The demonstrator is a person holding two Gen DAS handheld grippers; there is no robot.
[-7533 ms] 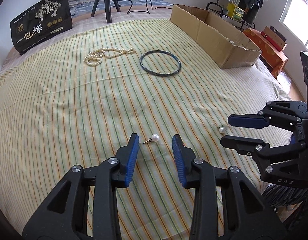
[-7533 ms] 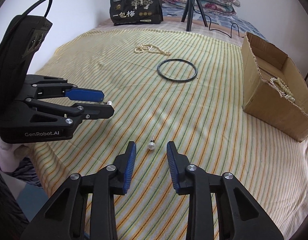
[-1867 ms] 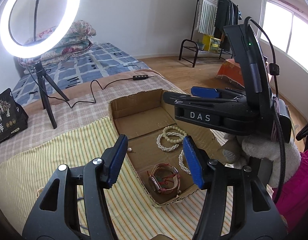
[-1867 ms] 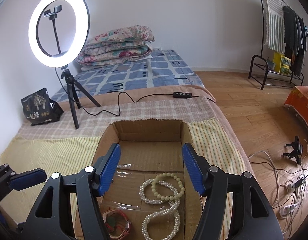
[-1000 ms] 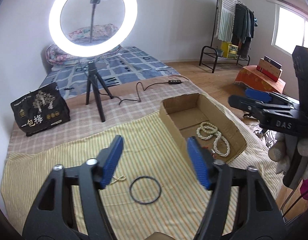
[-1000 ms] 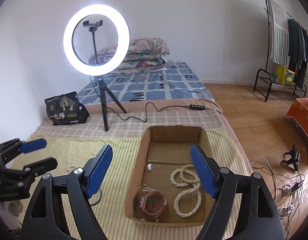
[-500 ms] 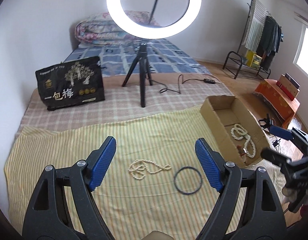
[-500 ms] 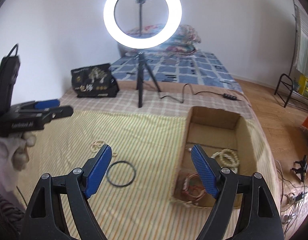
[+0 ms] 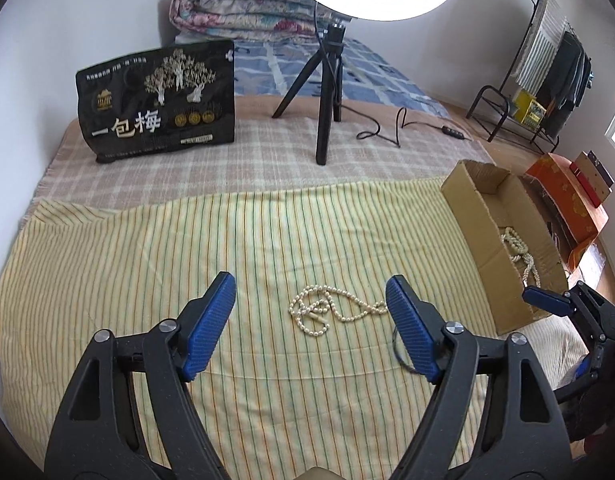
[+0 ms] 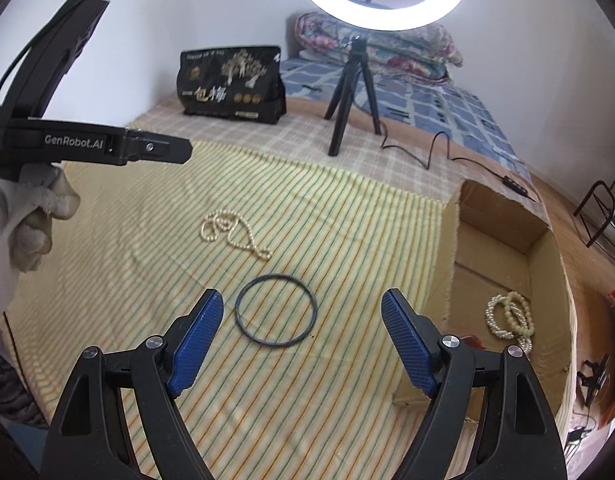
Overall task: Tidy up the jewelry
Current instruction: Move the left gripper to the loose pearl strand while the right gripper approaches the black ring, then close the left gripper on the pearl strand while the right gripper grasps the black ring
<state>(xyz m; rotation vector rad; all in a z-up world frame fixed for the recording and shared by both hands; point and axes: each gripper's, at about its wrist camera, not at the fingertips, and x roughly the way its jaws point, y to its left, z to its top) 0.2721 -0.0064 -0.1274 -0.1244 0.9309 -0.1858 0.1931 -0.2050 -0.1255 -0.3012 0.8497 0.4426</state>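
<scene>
Two pieces remain on the bed: the pearl necklace (image 9: pixel 334 309) ahead of the closing, empty left claw (image 9: pixel 310 328), the black ring (image 10: pixel 276 311) before the open right claw (image 10: pixel 302 342). Both claws have swung back from the cardboard box (image 10: pixel 503 248) on the right, ready for the next pickups.

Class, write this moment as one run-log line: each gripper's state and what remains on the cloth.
left gripper: closing, empty, over necklace | right gripper: open, empty, over ring | box: holds bracelets
</scene>
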